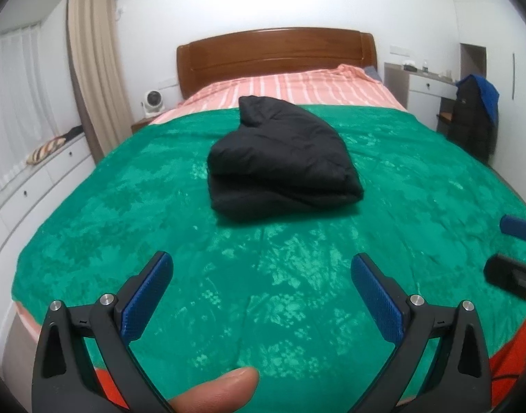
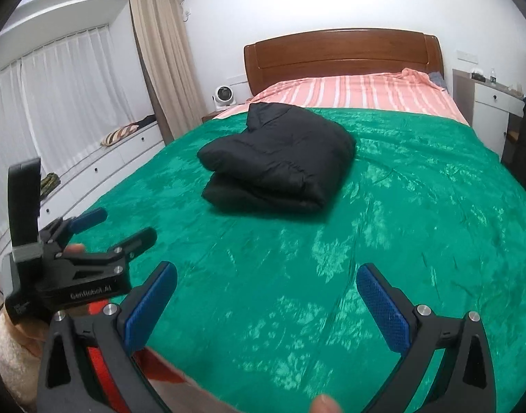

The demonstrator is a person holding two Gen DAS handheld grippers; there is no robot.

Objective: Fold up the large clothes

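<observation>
A black puffy jacket (image 1: 283, 158) lies folded into a thick bundle on the green blanket (image 1: 263, 292) in the middle of the bed; the right wrist view shows the jacket (image 2: 280, 165) too. My left gripper (image 1: 261, 268) hovers over the near end of the bed, open and empty, well short of the jacket. My right gripper (image 2: 266, 280) is likewise open and empty, held back near the foot of the bed. The left gripper (image 2: 125, 227) also appears at the left of the right wrist view, held in a hand.
A wooden headboard (image 1: 276, 55) and striped pink sheet (image 1: 297, 89) lie beyond the blanket. White drawers (image 1: 39, 186) with a cushion run along the left wall. A desk and a chair draped with dark clothes (image 1: 476, 113) stand at right. A small fan (image 2: 223, 94) sits by the bed.
</observation>
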